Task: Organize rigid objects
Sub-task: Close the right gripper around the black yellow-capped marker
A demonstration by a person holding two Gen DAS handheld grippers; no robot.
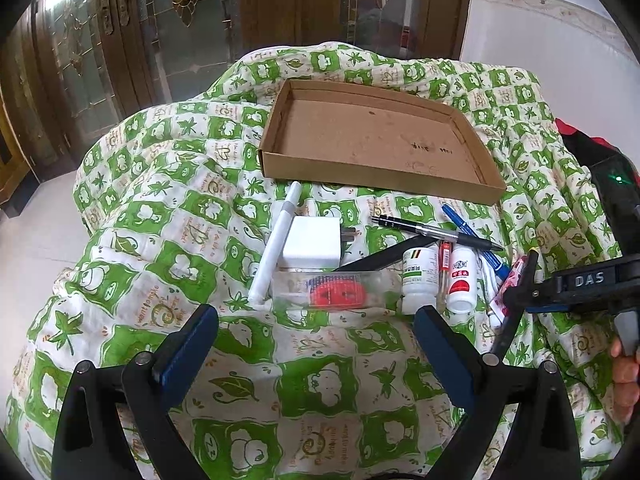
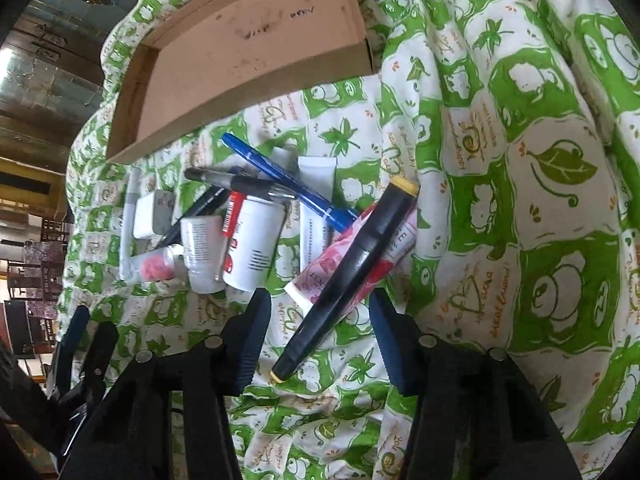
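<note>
An empty cardboard tray (image 1: 360, 178) lies at the far side of a green-and-white quilt. In front of it is a pile: a white charger (image 1: 312, 246), a white pen (image 1: 276, 248), a clear case with red contents (image 1: 332, 290), two white bottles (image 1: 420, 280), a black pen (image 1: 432, 232) and a blue pen (image 1: 472, 236). My left gripper (image 1: 316, 350) is open just short of the clear case, with nothing between its fingers. My right gripper (image 2: 320, 302) points down over a black marker (image 2: 352, 272) with yellow ends, which lies across a pink tube (image 2: 316, 276). The marker sits between the open jaws, and the pads are not touching it.
The quilt (image 2: 520, 160) is rumpled, with folds rising to the right of the pile. Wooden cabinets with glass doors (image 1: 132, 40) stand behind it. Pale floor (image 1: 40, 240) shows at the left. A person's hand (image 1: 624, 372) holds the right gripper at the frame's right edge.
</note>
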